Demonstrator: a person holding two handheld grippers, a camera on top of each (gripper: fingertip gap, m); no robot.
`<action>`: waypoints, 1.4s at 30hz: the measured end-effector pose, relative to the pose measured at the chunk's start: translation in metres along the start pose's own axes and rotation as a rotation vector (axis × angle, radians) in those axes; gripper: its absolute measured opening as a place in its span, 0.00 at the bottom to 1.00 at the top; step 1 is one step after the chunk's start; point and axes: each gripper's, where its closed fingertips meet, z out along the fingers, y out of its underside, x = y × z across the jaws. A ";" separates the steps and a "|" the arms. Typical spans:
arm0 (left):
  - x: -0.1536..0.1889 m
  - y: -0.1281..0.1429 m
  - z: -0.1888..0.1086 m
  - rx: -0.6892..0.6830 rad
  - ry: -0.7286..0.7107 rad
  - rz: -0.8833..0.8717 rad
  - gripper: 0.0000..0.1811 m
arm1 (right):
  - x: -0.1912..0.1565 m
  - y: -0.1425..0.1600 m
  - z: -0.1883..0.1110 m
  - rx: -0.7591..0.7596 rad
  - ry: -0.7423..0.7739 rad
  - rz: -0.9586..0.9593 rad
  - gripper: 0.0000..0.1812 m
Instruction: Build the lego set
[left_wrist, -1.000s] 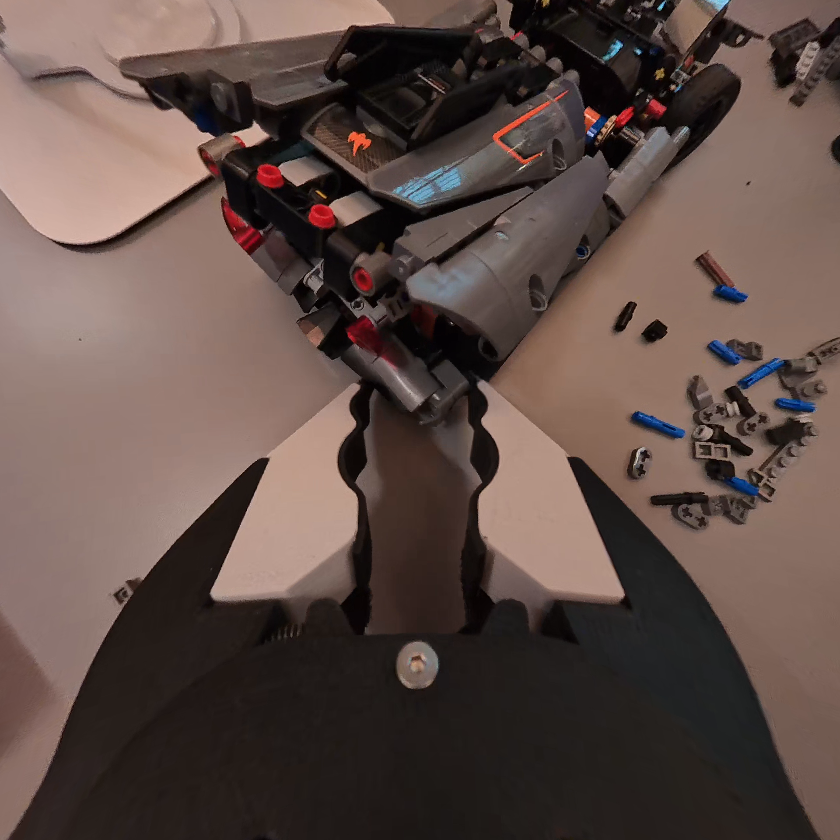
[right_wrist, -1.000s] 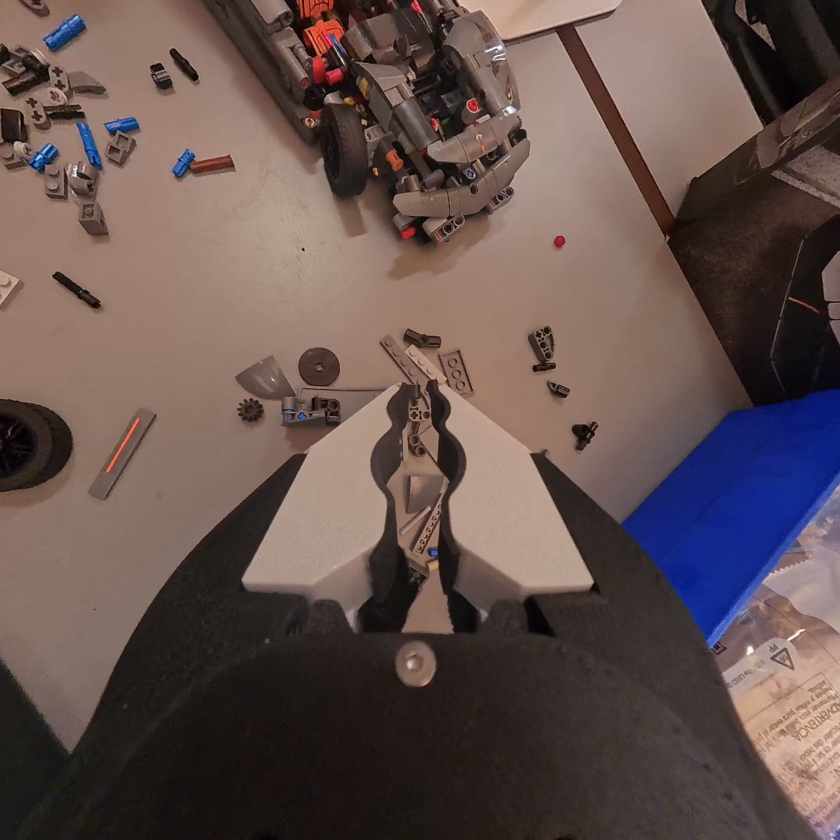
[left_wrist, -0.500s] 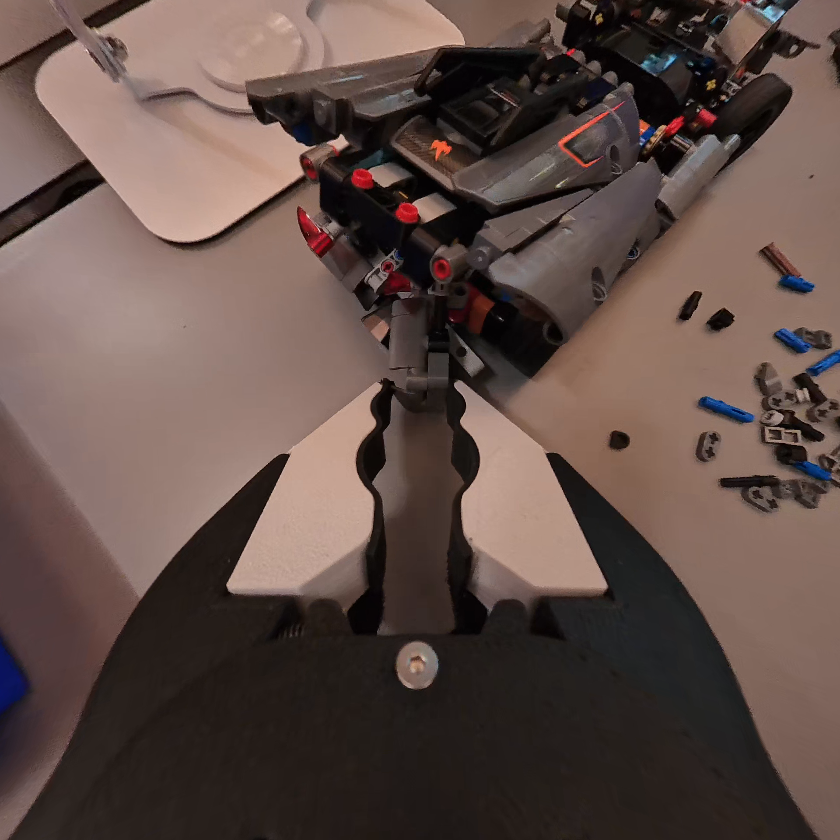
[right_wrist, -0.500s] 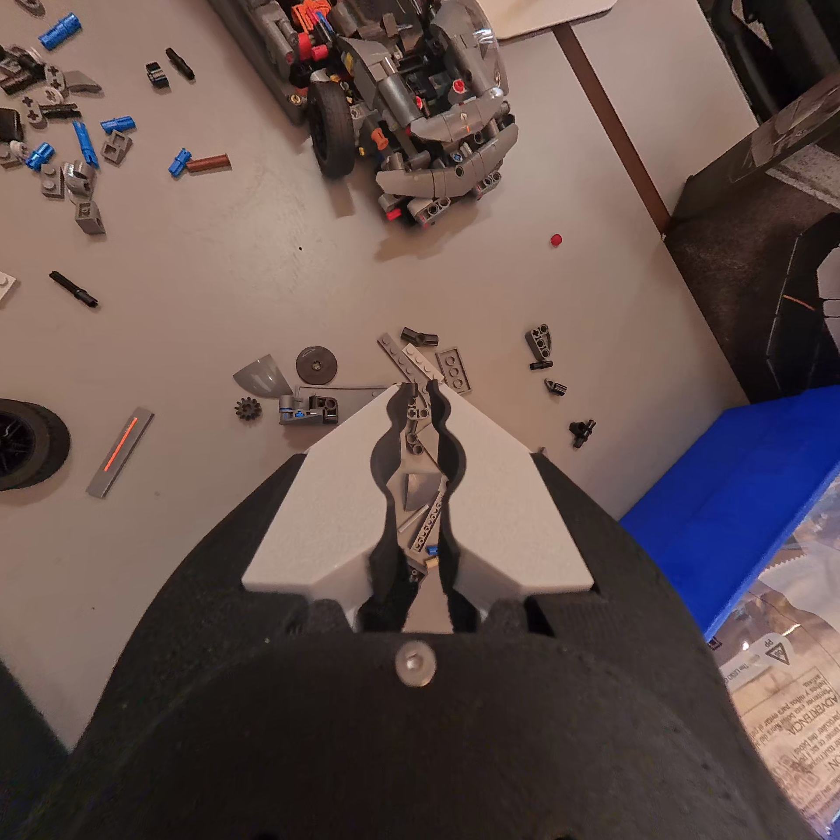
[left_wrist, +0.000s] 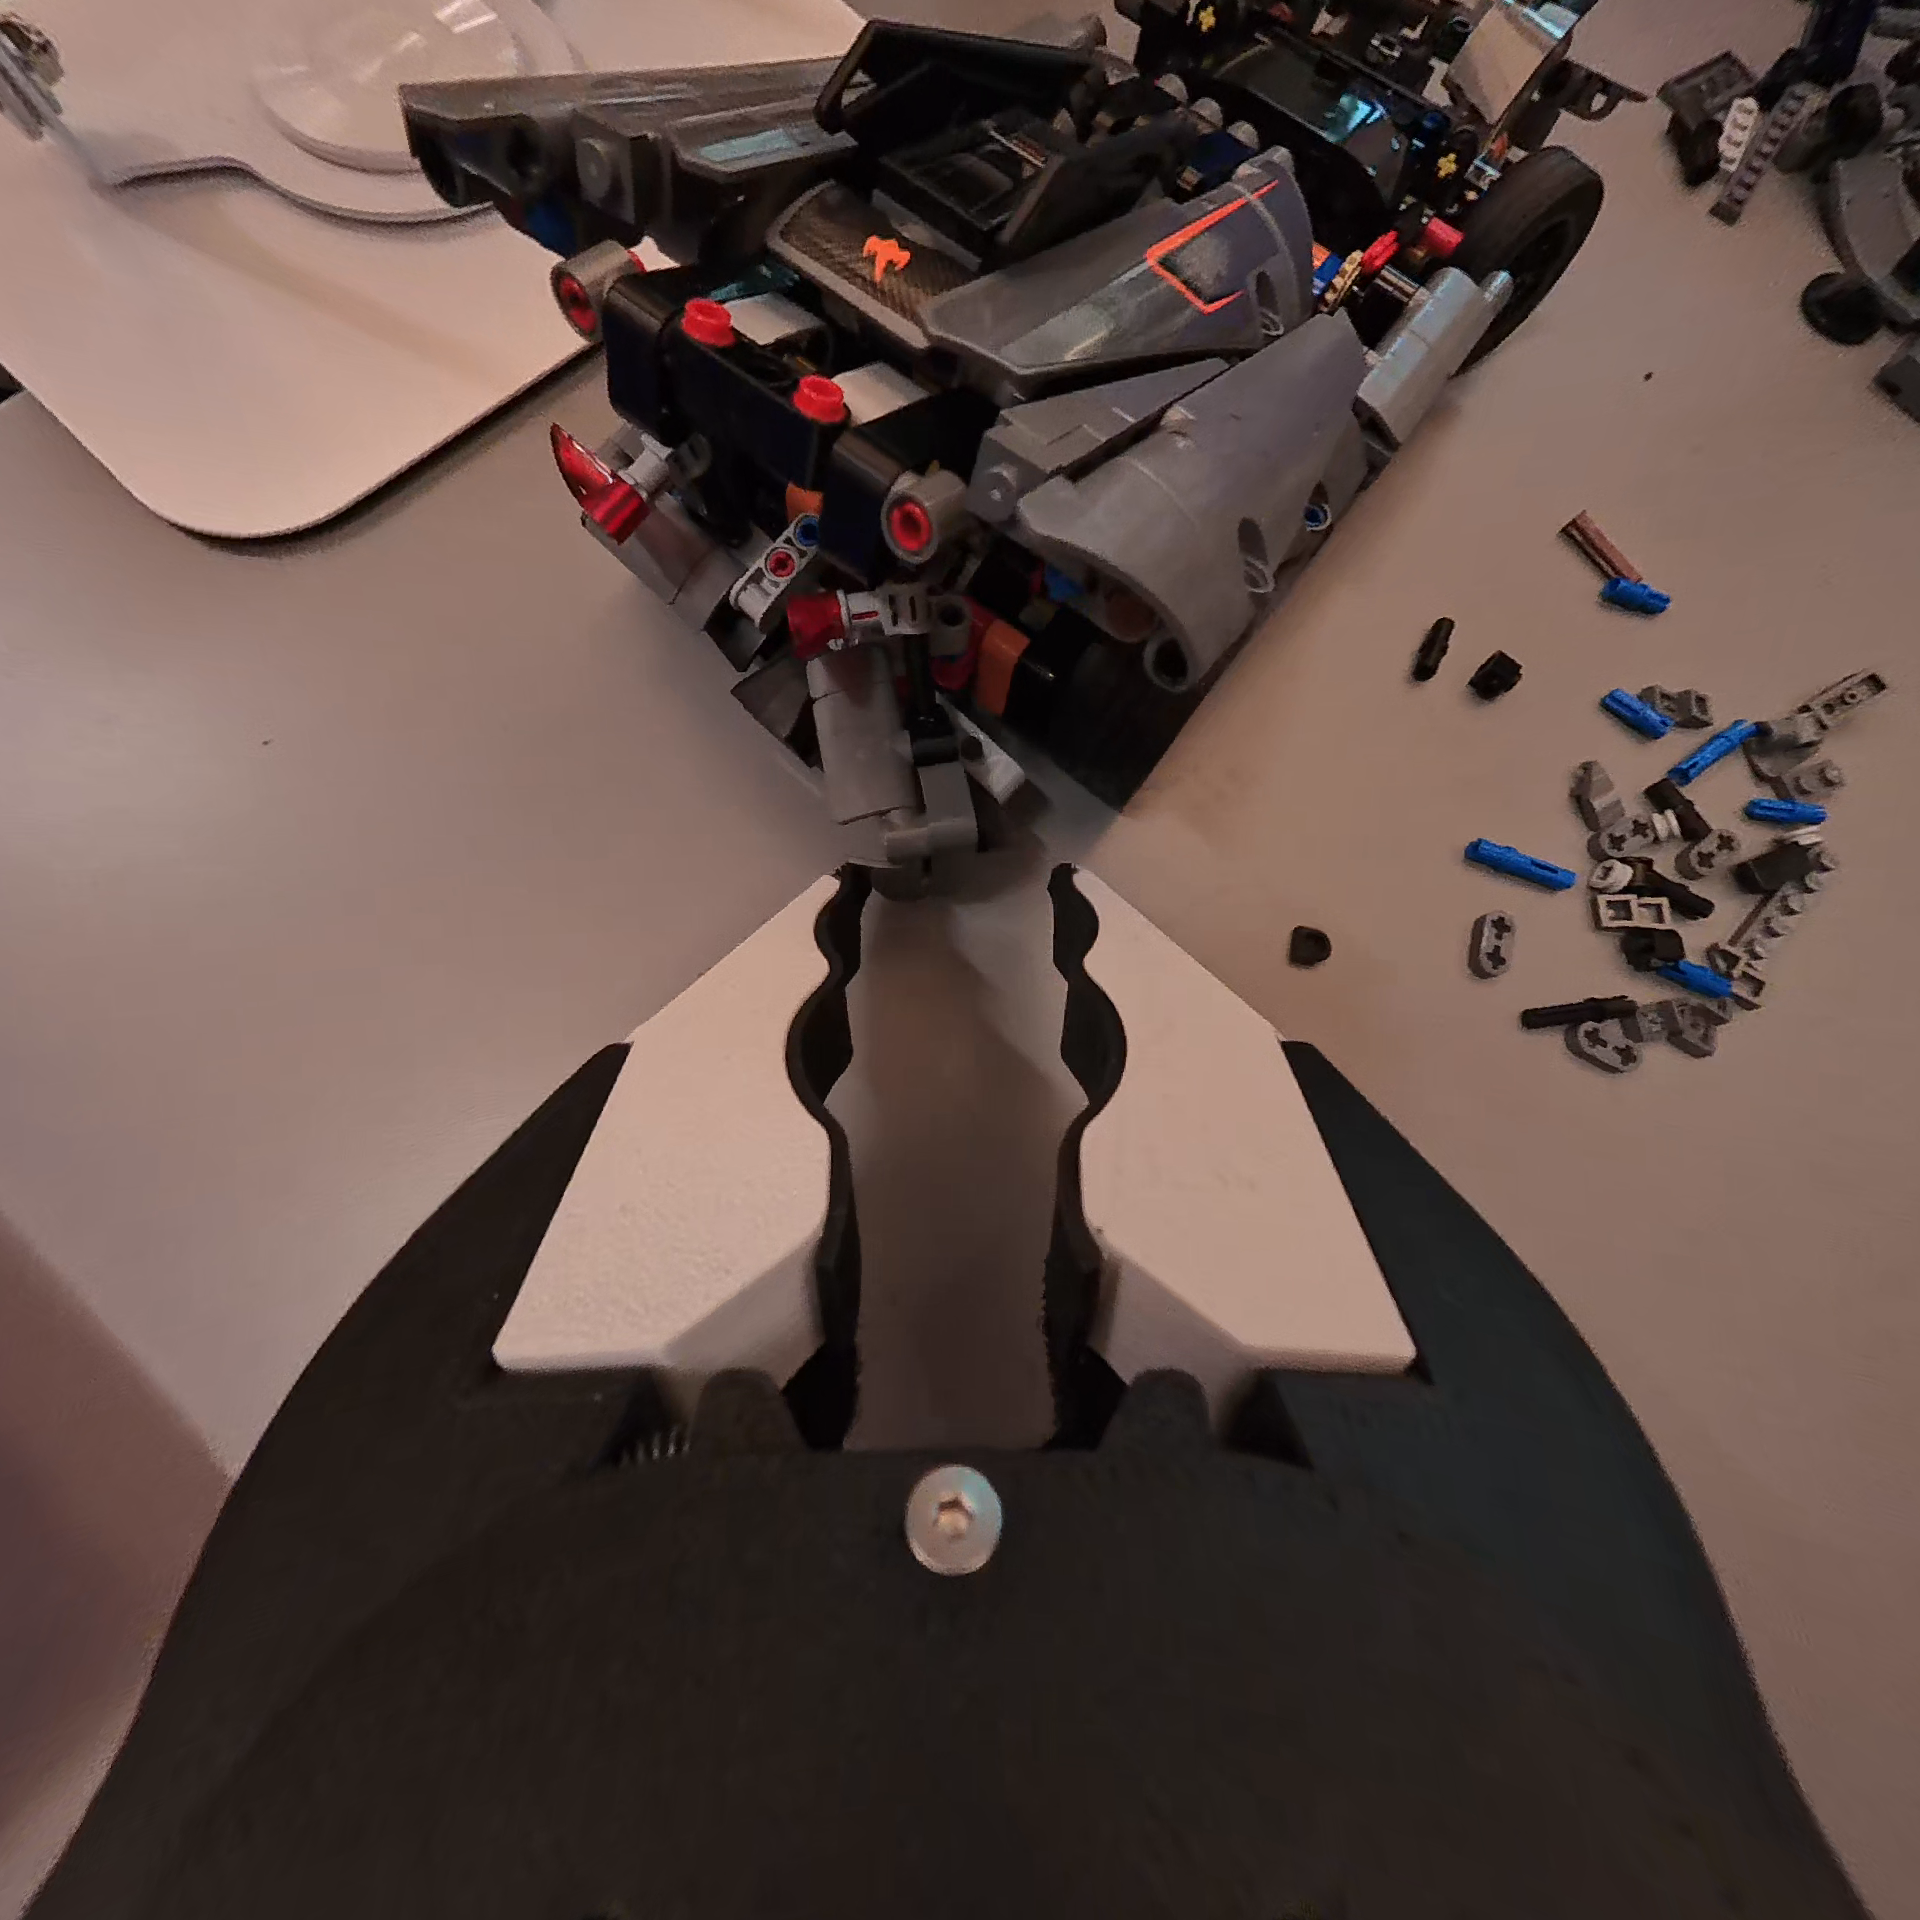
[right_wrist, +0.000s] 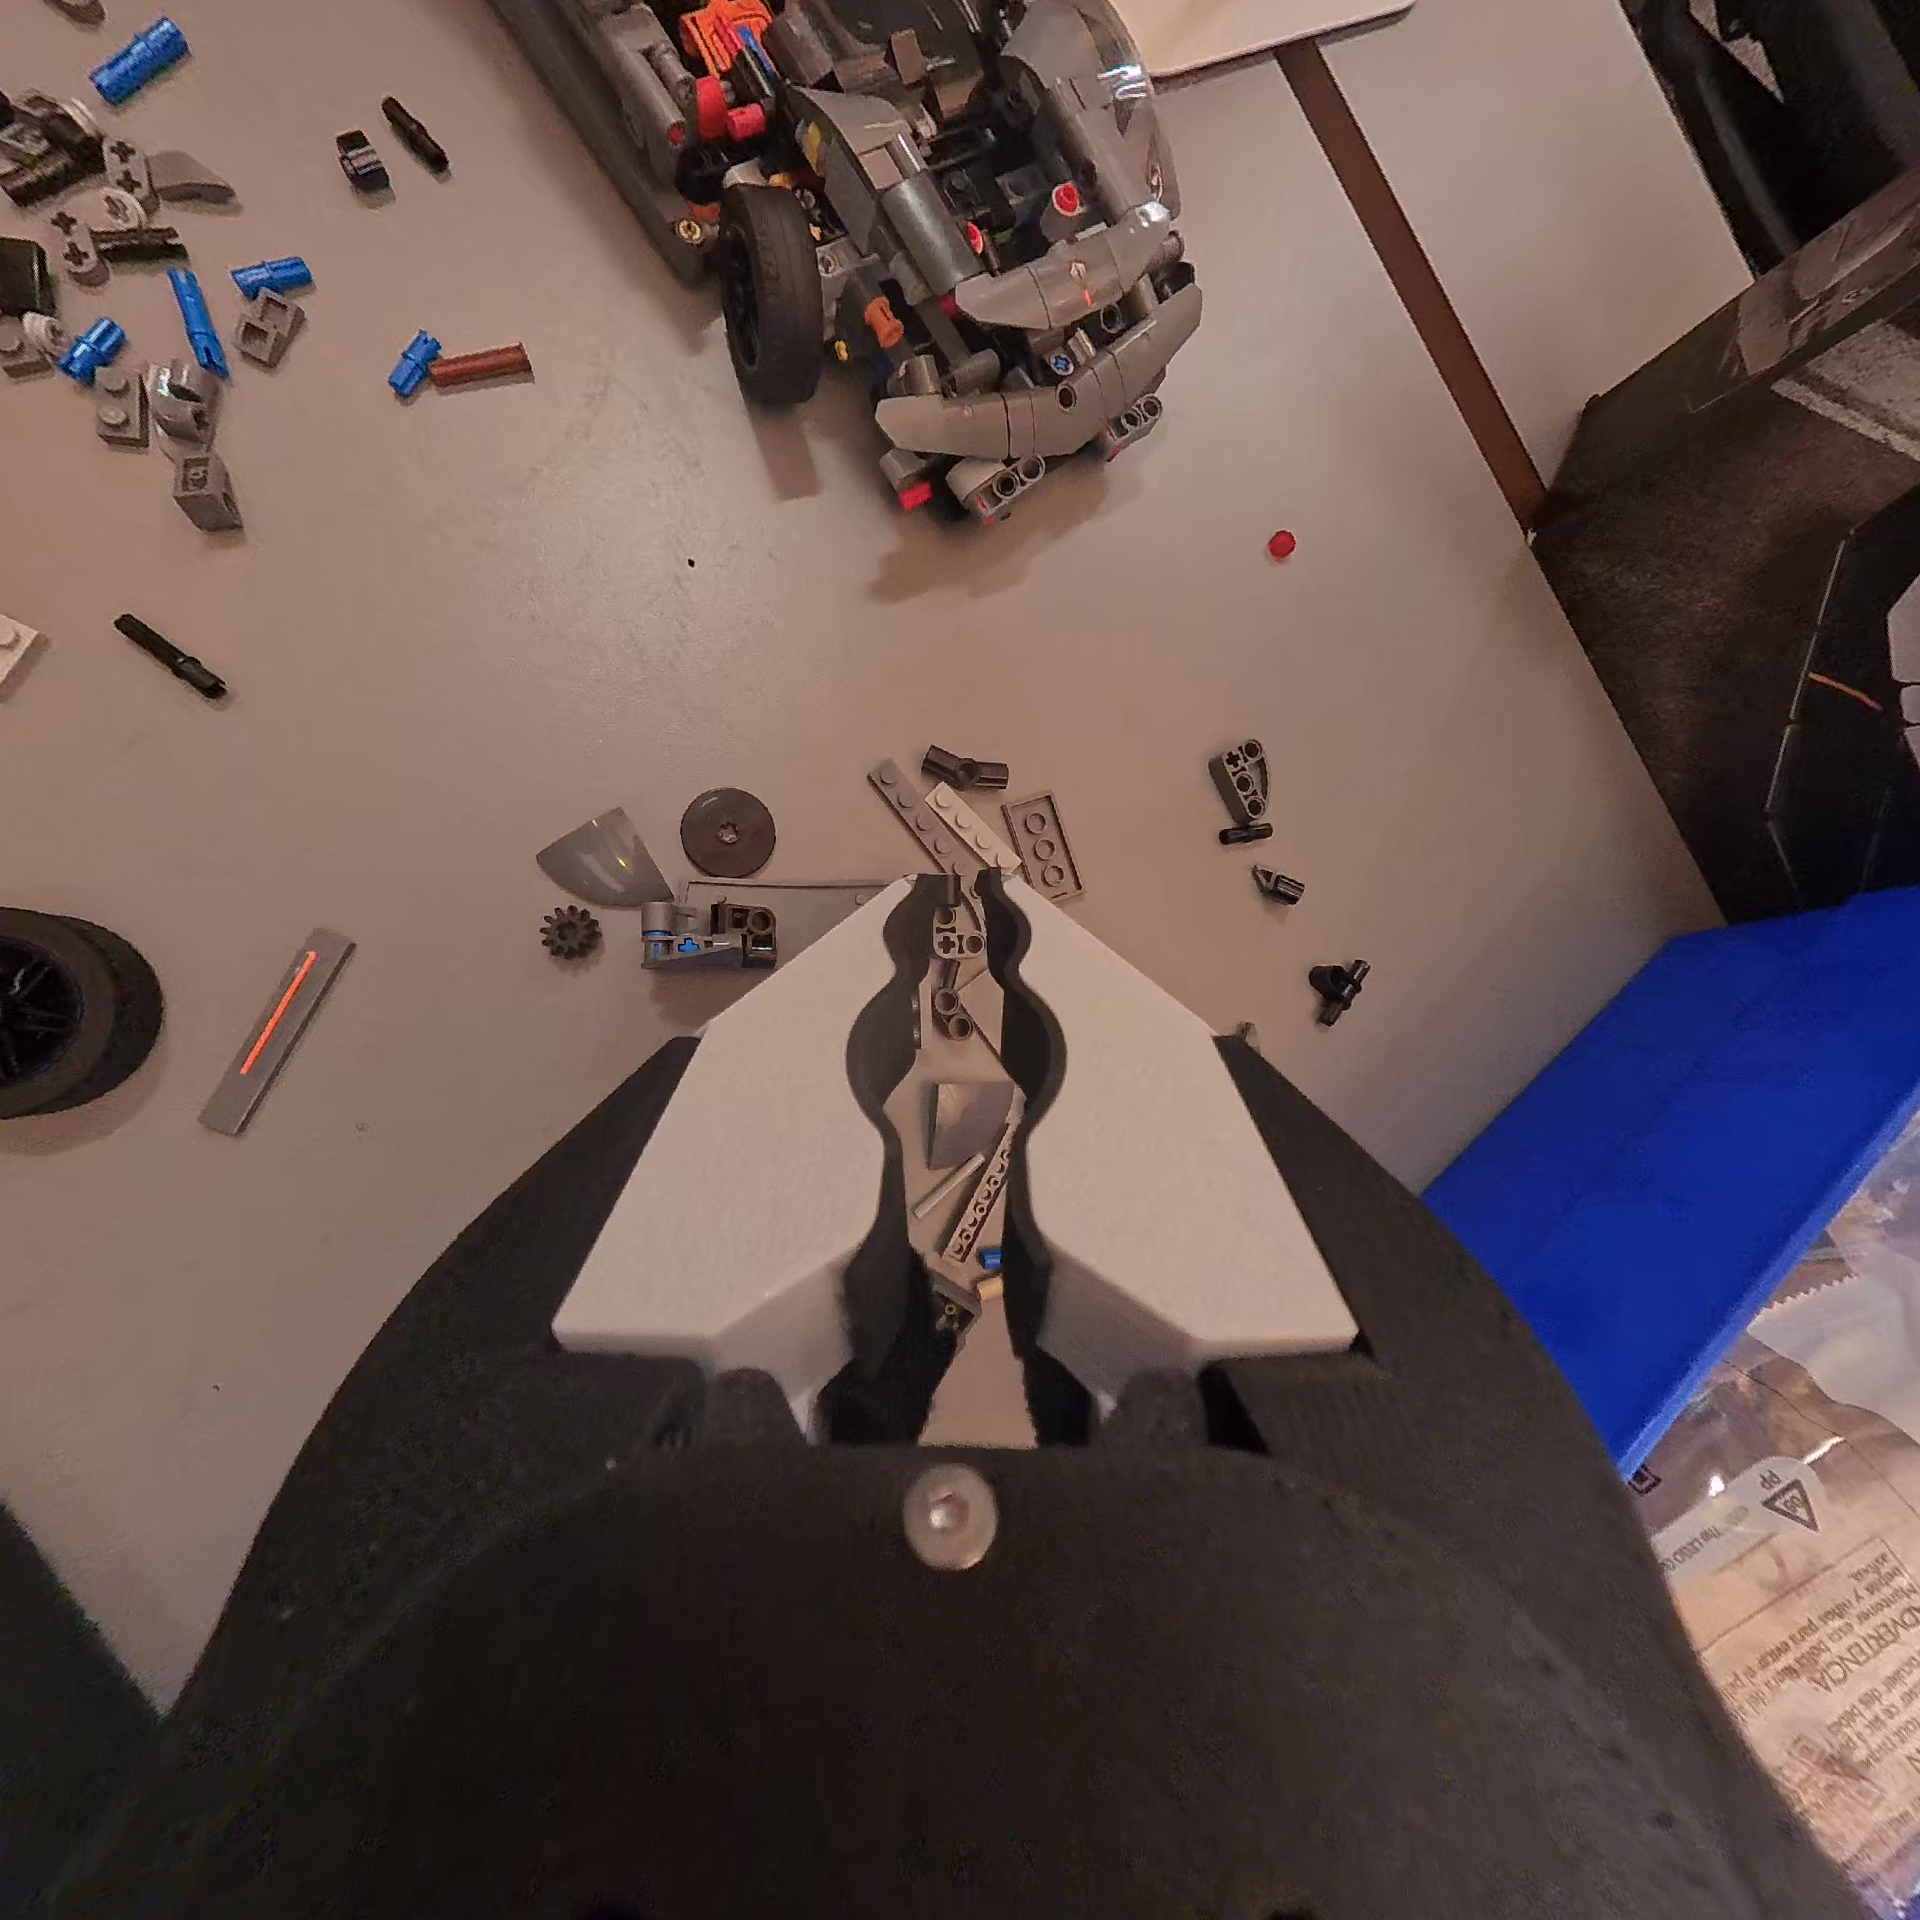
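Grey-black lego car (left_wrist: 1049, 343) with orange stripes; blue pins (left_wrist: 1517, 864); blue bin (right_wrist: 1704, 1132).

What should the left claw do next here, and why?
Probably ease forward and close on the grey rear piece: it hangs loose off the car model, just beyond the open left claw, while the right claw holds a grey subassembly.

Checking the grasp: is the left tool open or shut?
Open. The left tool shows a wide gap between its fingers, with only bare table between them.
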 end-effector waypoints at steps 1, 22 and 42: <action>0.002 0.000 0.001 -0.007 -0.001 0.013 0.18 | 0.000 0.000 0.000 0.000 -0.001 0.000 0.04; 0.006 -0.005 0.002 0.021 0.015 0.098 0.19 | -0.005 -0.034 0.022 -0.064 -0.080 0.030 0.13; 0.029 -0.007 0.019 -0.001 0.002 0.245 0.07 | 0.017 -0.067 0.105 -0.106 -0.206 0.131 0.07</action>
